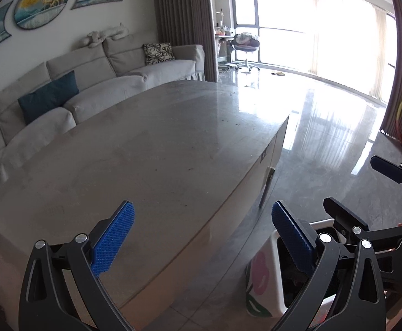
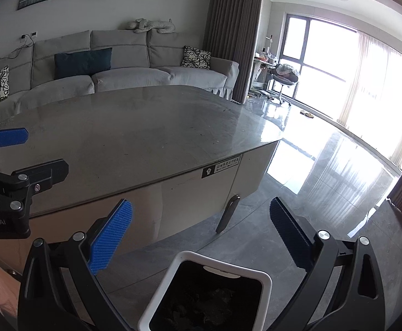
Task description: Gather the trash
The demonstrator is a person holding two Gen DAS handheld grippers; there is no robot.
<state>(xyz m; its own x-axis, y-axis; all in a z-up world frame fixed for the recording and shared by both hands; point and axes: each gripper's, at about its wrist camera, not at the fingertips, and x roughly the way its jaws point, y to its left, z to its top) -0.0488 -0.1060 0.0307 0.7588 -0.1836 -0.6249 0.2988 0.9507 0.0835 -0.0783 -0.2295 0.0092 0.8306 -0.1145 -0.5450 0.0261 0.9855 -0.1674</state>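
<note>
Hovering: two hand-held grippers (image 1: 202, 237) (image 2: 201, 234) agape, one bin (image 2: 157, 298).

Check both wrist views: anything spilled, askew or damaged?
Nothing major. The trash bin stands upright on the floor beside the table, dark contents inside. Only small dark specks dot the tabletop. Left gripper and right gripper are open, empty.

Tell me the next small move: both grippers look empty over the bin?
Probably pull back and scan. Right gripper hangs open and empty above the trash bin, left gripper open too, and the table shows only tiny specks.
</note>
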